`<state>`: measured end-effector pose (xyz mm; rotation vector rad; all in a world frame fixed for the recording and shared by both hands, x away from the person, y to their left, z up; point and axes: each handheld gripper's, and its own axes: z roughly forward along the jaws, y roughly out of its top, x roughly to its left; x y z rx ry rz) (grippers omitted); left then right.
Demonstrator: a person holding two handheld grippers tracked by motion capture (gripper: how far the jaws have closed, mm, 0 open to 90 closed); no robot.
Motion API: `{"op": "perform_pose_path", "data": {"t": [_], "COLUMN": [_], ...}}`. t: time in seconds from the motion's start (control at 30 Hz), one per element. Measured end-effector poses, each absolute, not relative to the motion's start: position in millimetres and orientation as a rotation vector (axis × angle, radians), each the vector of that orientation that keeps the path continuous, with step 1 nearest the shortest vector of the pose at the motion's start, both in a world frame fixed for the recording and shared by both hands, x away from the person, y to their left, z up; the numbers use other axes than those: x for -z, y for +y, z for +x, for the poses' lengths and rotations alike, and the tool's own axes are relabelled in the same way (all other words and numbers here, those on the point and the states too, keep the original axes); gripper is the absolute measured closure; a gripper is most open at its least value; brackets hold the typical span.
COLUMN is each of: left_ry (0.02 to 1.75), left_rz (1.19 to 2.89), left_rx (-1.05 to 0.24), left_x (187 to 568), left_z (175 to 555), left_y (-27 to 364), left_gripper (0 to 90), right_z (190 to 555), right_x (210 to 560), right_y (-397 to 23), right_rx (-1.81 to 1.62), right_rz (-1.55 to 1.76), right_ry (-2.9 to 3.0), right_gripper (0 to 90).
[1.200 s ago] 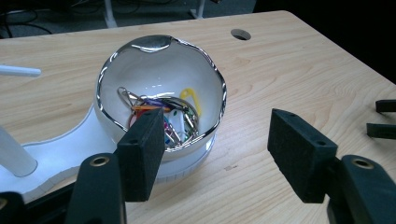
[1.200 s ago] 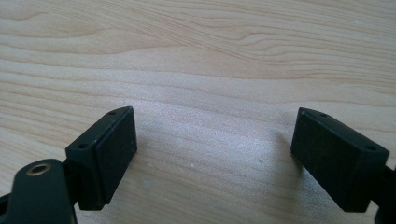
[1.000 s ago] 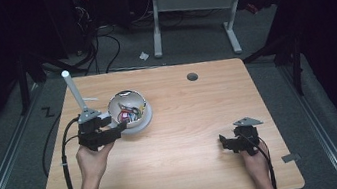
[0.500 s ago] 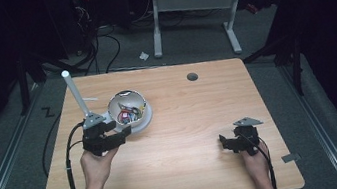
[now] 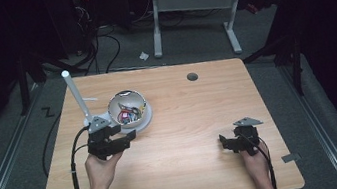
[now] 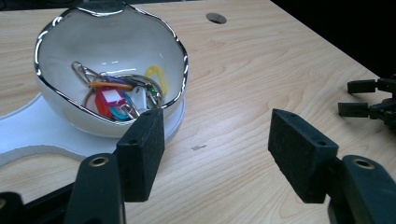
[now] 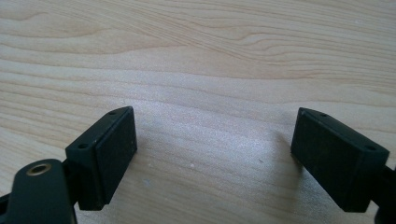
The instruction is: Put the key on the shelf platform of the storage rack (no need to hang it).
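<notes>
Bowl (image 6: 109, 70) of keyrings on white stand (image 6: 28, 128), left tongs (image 6: 217, 158) beside

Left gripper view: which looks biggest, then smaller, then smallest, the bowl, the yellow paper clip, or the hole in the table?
1. Bowl, by far the largest.
2. and 3. Yellow clip and hole look about the same size. The hole lies farther from the camera, so I won't rank those two.

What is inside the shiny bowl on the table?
The bowl holds paper clips, a red key tag and a yellow clip. Whatever lies below the pile is covered.
</notes>
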<state>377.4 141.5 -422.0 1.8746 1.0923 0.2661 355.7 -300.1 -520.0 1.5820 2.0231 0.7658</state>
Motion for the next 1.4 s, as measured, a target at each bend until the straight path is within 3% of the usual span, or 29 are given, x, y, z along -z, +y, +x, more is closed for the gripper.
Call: {"op": "perform_pose_path", "data": {"t": [1.4], "left_ry": [1.069], "left_rz": [1.96], "left_rx": [-0.213], "left_x": [466], "left_z": [362], "left_y": [112], "left_gripper": [38.1], "right_z": [356], "right_x": [520], "right_y": [-300], "right_rx": [-0.766], "right_rz": [1.581], "right_ry": [2.024], "right_gripper": [14.3]}}
